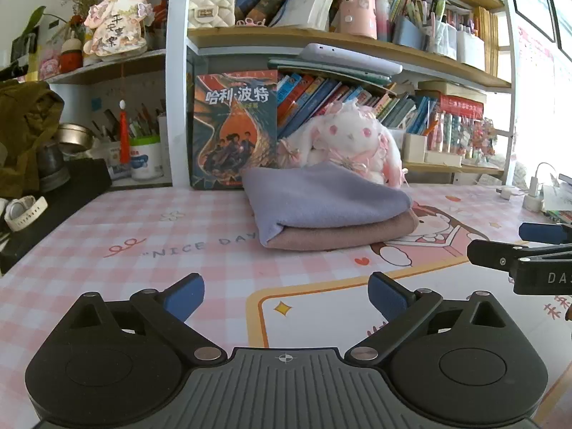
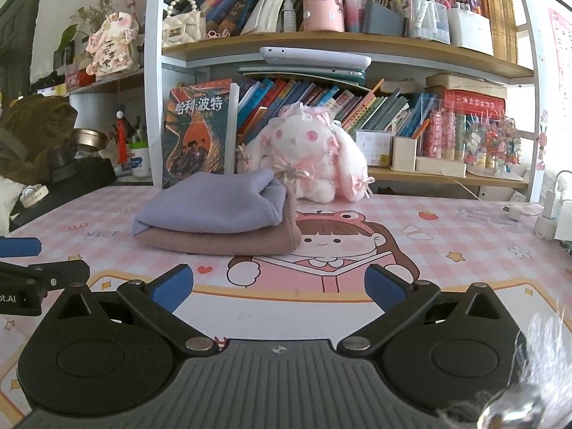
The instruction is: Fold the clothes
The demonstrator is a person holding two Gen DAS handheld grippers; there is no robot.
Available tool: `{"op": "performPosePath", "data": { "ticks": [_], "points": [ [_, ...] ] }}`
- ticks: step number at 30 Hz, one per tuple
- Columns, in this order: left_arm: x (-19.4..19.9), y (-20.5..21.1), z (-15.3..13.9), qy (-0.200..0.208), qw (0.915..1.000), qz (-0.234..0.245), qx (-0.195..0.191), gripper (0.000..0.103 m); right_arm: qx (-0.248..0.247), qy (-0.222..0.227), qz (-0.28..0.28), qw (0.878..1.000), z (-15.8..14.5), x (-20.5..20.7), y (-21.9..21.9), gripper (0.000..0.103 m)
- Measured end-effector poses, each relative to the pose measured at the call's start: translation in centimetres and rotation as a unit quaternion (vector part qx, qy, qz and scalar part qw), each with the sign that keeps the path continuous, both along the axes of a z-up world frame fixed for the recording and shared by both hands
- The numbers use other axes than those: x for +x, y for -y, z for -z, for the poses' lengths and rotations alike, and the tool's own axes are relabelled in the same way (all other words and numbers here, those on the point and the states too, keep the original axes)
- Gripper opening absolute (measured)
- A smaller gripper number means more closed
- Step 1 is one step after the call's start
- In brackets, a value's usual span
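Observation:
A folded lavender cloth (image 1: 321,200) (image 2: 211,203) lies stacked on a folded dusty-pink cloth (image 1: 343,234) (image 2: 228,241) on the pink checked desk mat (image 1: 107,236) (image 2: 447,243). My left gripper (image 1: 286,295) stands open in front of the stack, blue pads wide apart with nothing between them. My right gripper (image 2: 279,289) is also open and empty, a little right of the stack. Each gripper's fingers show at the edge of the other's view: the right one's fingers (image 1: 500,259) at the right edge, the left one's fingers (image 2: 43,275) at the left edge.
A white and pink plush rabbit (image 1: 354,139) (image 2: 314,157) sits right behind the stack. A tall book (image 1: 234,128) (image 2: 196,132) leans against the crowded bookshelf. A watch (image 1: 23,211) and dark items lie at the left; chargers (image 2: 547,214) lie at the right.

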State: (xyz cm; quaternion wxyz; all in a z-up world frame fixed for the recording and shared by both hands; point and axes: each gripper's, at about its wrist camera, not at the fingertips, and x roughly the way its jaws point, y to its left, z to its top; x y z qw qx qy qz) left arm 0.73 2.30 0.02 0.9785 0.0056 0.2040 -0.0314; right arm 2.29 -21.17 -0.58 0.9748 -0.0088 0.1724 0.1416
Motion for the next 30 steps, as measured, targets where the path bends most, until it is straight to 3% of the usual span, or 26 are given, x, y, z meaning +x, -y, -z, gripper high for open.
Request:
{"op": "performPosePath", "data": {
  "ticks": [30],
  "points": [
    [0.19, -0.34, -0.03, -0.007, 0.9999, -0.005, -0.006, 0.100, 0.008, -0.004, 0.004, 1.000, 0.07, 0.05, 0.18, 0.103]
  ]
}}
